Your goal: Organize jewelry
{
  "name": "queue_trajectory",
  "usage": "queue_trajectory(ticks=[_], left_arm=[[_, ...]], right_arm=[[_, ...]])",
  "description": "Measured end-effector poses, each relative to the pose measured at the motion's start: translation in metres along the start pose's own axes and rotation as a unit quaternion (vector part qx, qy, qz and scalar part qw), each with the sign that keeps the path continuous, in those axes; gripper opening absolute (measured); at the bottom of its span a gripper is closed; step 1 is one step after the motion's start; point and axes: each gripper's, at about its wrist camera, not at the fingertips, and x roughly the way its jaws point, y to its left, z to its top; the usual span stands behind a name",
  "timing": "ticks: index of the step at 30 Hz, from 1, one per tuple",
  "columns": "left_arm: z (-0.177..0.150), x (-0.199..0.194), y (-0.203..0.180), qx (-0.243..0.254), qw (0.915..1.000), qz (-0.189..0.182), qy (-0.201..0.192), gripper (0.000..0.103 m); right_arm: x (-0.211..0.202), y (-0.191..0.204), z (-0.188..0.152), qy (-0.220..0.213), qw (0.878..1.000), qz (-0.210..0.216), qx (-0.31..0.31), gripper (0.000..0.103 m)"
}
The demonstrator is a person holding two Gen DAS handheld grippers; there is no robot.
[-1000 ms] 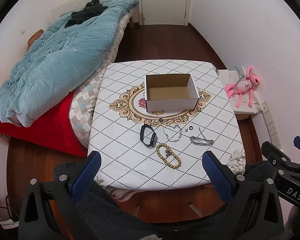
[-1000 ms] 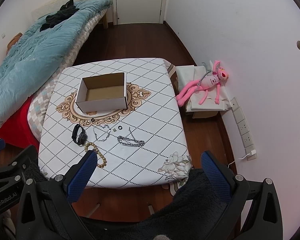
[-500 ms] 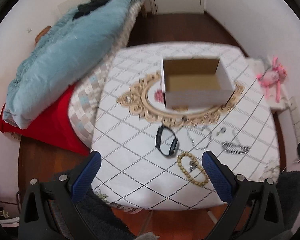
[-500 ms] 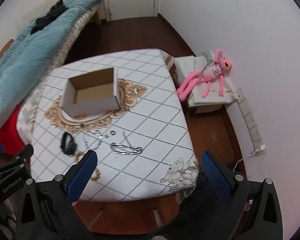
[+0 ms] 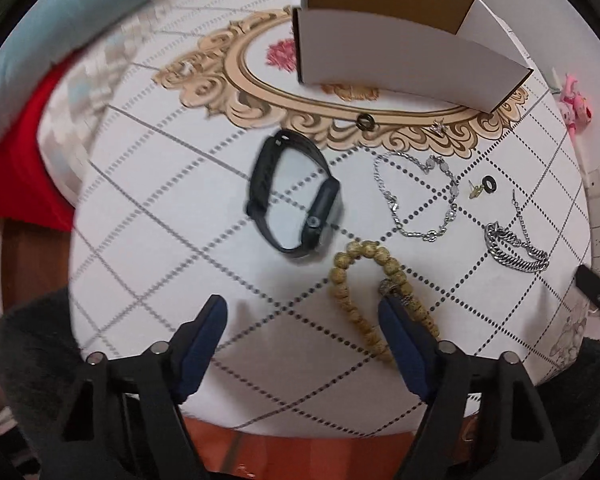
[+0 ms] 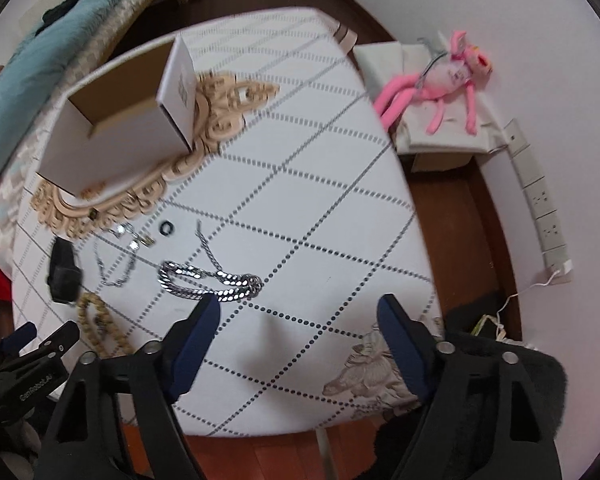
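Moved: both grippers have been brought low over the surface [image 5: 148, 184].
Left gripper [image 5: 302, 312]: spread, by beads [image 5: 364, 280].
Right gripper [image 6: 298, 312]: spread, by chain [image 6: 212, 278].

— What is by the right gripper [image 6: 298, 312]?
— A shiny chain bracelet [image 6: 212, 280], just past its left blue finger [image 6: 196, 332] (jaws wide apart).
— And the box [image 6: 112, 136]?
— Far back on the table [image 6: 320, 184]. A pink toy [image 6: 440, 84] lies by the wall.

White tablecloth [image 5: 148, 216] with grey dotted diamonds; black watch [image 5: 292, 196]; tan beads [image 5: 364, 292]; pink plush [image 6: 440, 80]; possibly silver chain [image 6: 212, 276].
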Motion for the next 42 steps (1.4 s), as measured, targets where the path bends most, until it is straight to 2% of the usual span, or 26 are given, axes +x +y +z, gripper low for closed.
queue_trajectory(ticks=[6,8,9,11,13,14,16,17,18,19,23,29,31,34,35,37,38,40,42], left_arm=[[-0.002,0.007,-0.009,0.005,0.9995,-0.03,-0.002,0.064],[-0.003,0.004,-0.014,0.013,0.9988,-0.046,-0.008,0.043],[-0.004,0.002,-0.017,0.019,0.9983,-0.054,-0.009,0.037],[-0.006,-0.001,-0.025,0.034,0.9975,-0.061,-0.012,0.019],[-0.01,-0.005,-0.032,0.046,0.997,-0.059,-0.017,0.005],[-0.012,-0.005,-0.033,0.049,0.9971,-0.055,-0.02,0.005],[-0.013,-0.007,-0.03,0.044,0.997,-0.061,-0.022,0.004],[-0.012,-0.007,-0.027,0.04,0.997,-0.063,-0.022,0.002],[-0.013,-0.009,-0.025,0.036,0.9969,-0.066,-0.023,0.002],[-0.013,-0.012,-0.021,0.033,0.9966,-0.071,-0.025,0.002],[-0.007,-0.022,-0.005,0.029,0.9956,-0.078,-0.043,0.001],[0.0,-0.05,0.009,0.016,0.9928,-0.097,-0.07,0.001],[0.003,-0.053,0.014,0.003,0.9906,-0.115,-0.074,0.003],[0.007,-0.036,0.015,-0.018,0.9916,-0.122,-0.037,0.008],[0.007,-0.027,0.015,-0.026,0.9914,-0.126,-0.021,0.012],[0.007,-0.015,0.012,-0.025,0.9924,-0.12,-0.011,0.034],[0.005,-0.013,0.011,-0.024,0.9929,-0.116,-0.01,0.052],[0.004,-0.008,0.009,-0.023,0.9921,-0.123,-0.009,0.052],[0.003,-0.004,0.004,-0.015,0.9941,-0.107,-0.007,0.052]], right_arm=[[0.03,0.003,-0.004,0.006,0.999,0.03,0.01,0.073],[0.035,0.006,-0.005,0.005,0.999,0.04,0.013,0.071],[0.038,0.008,-0.006,0.006,0.999,0.043,0.014,0.068],[0.043,0.012,-0.008,0.012,0.999,0.046,0.013,0.06],[0.042,0.018,-0.009,-0.003,0.999,0.032,0.004,0.054],[0.042,0.021,-0.01,-0.009,1.0,0.029,0.002,0.054],[0.04,0.023,-0.012,-0.022,0.999,0.035,0.001,0.045],[0.04,0.025,-0.014,-0.026,0.999,0.045,0.001,0.032],[0.039,0.026,-0.015,-0.026,0.998,0.061,0.003,0.013],[0.039,0.025,-0.015,-0.025,0.997,0.066,0.008,0.01],[0.037,0.02,-0.015,-0.035,0.996,0.083,0.017,0.005],[0.02,0.009,-0.015,-0.048,0.991,0.12,0.038,0.005],[0.013,0.006,-0.017,-0.053,0.99,0.126,0.038,0.005],[0.002,0.002,-0.018,-0.059,0.988,0.135,0.039,0.005],[0.0,0.0,-0.019,-0.06,0.988,0.136,0.04,0.005],[-0.002,-0.001,-0.024,-0.059,0.988,0.135,0.04,0.005],[-0.002,-0.002,-0.026,-0.057,0.988,0.134,0.042,0.005],[0.001,-0.005,-0.03,-0.053,0.989,0.132,0.045,0.005],[0.006,-0.008,-0.034,-0.046,0.989,0.131,0.051,0.005]])
